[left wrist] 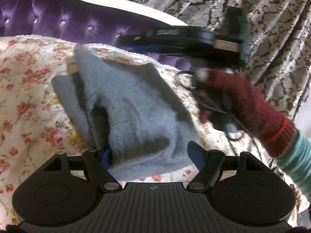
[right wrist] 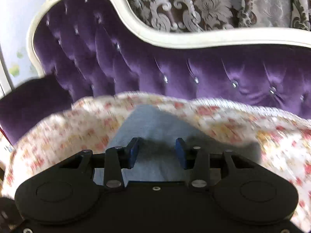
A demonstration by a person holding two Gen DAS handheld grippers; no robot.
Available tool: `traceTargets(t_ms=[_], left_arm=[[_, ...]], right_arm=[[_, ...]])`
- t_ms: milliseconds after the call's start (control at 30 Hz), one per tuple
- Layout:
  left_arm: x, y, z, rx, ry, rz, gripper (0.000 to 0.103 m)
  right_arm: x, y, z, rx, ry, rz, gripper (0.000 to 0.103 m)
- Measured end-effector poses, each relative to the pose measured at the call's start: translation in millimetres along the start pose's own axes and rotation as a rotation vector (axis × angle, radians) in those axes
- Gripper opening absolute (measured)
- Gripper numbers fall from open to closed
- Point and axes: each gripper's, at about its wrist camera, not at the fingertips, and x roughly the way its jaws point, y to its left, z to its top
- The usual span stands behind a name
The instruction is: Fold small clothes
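Grey-blue fleece garment (left wrist: 124,104) lies bunched on the floral bedspread (left wrist: 29,104), partly doubled over, with a dark pocket-like opening facing the left gripper (left wrist: 151,155). Left gripper stands wide; garment's near edge sits between its blue pads (left wrist: 196,153), left pad half buried under the fleece, right pad clear of it, so I read no pinch there. Right gripper (right wrist: 158,151) sits at a middling gap, over the same grey-blue cloth; nothing visibly pressed between its pads, though that view is motion-smeared and I can't tell if the tips touch fabric. From the left view the right tool shows up blurred beyond the garment, carried by a hand in a dark red knit glove (left wrist: 239,101) with a teal ribbed sleeve. Step looks like mid-fold, picking up an edge. To do it well: get one pad under a single layer at a corner, close fully before lifting, keep both tools level with each other so the fold line stays straight, lay over, don't drag. Fleece is thick, fuzzy, limp; it'll slump and cling to itself, so thin pinches may slip. Bedspread is soft, quilted, scalloped trim, could get grabbed along with it. Behind: tufted purple velvet headboard (right wrist: 175,68), white frame, damask curtain (left wrist: 262,19).
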Motion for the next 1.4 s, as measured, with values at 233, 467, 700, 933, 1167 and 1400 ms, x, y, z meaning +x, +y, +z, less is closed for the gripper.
traceTargets(t_ms=[233,467,700,933,1167,1400], left_arm=[[-1,8,4,-0.059,-0.030,-0.012,0.076],[0,17,1,-0.130,-0.090,-0.028,0.059],[5,24,1,-0.197,-0.089,-0.018,0.012],[4,33,3,-0.246,-0.085,-0.051,0.012],[-19,36,0,-0.295,-0.096,-0.110,0.012],[-7,44,-9,-0.223,0.036,0.110,0.012]], right_arm=[[-54,-4,-33,0.022,-0.037,0.008,0.057],[-121,7,-105,-0.079,-0.010,-0.103,0.057],[-130,51,-145,-0.319,0.048,-0.160,0.061],[-113,80,-158,-0.592,0.072,-0.312,0.056],[-132,76,-154,-0.595,-0.004,-0.386,0.009],[-132,57,-166,-0.530,0.114,-0.285,0.009]])
